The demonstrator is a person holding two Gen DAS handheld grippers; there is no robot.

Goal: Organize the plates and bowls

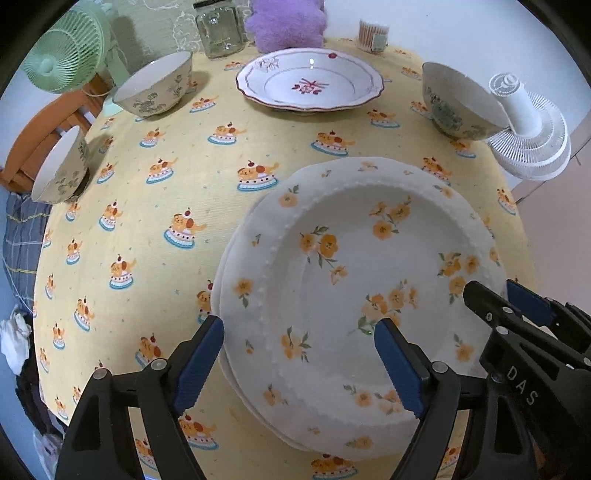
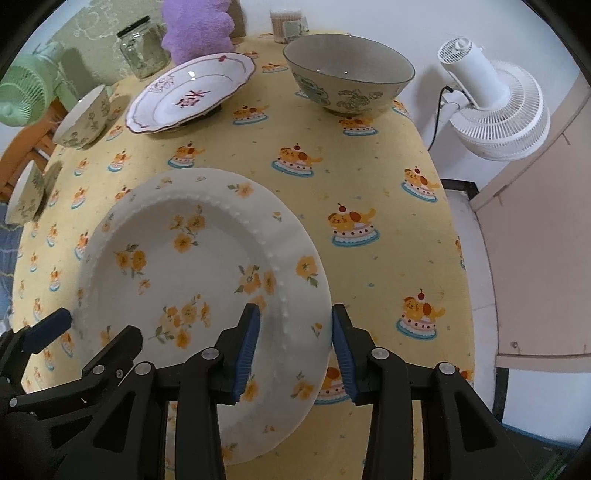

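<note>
A white plate with orange flowers (image 1: 354,302) lies on top of a second white plate on the yellow tablecloth (image 1: 166,206); it also shows in the right wrist view (image 2: 184,273). My left gripper (image 1: 299,365) is open, its fingers straddling the plate's left rim. My right gripper (image 2: 295,347) is open, its fingers straddling the plate's right rim. A pink-patterned plate (image 1: 310,79) (image 2: 192,92) sits at the back. Three patterned bowls stand around: back left (image 1: 155,85), far left (image 1: 62,166), back right (image 1: 461,101) (image 2: 349,74).
A green fan (image 1: 64,55) stands at the back left, a white fan (image 1: 528,129) at the right beyond the table edge. A glass jar (image 1: 219,29), a purple plush (image 1: 286,22) and a cotton-swab tub (image 1: 373,35) line the back edge.
</note>
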